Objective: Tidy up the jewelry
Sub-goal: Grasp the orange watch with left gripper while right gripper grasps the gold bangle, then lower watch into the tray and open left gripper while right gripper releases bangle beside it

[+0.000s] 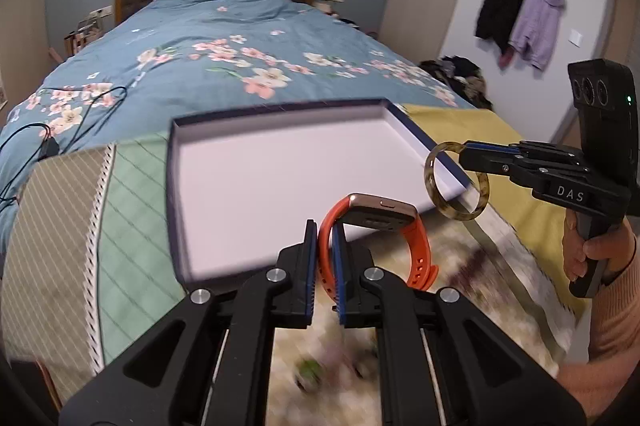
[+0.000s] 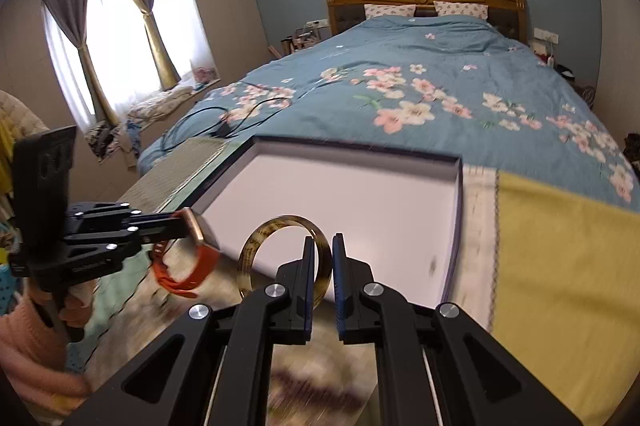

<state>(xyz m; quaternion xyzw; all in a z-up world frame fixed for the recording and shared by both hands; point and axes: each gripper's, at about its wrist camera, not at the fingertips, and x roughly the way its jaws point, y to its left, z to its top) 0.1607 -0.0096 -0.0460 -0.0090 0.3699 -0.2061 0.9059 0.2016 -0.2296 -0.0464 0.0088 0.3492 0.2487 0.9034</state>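
My left gripper (image 1: 326,230) is shut on the orange strap of a smartwatch (image 1: 378,216), held above the near edge of an open dark-blue box with a white inside (image 1: 280,178). My right gripper (image 2: 322,246) is shut on a translucent amber bangle (image 2: 256,246), also held over the box's near edge (image 2: 360,202). In the left wrist view the right gripper (image 1: 466,150) holds the bangle (image 1: 434,186) at the box's right corner. In the right wrist view the left gripper (image 2: 180,222) holds the watch (image 2: 192,258) at the box's left corner.
The box lies on patchwork cloth, green and striped (image 1: 120,210) on the left, yellow (image 2: 560,266) on the right, floral in front. Behind is a bed with a blue floral duvet (image 1: 224,42) and black cables (image 1: 60,130). Coats (image 1: 532,14) hang on the right wall.
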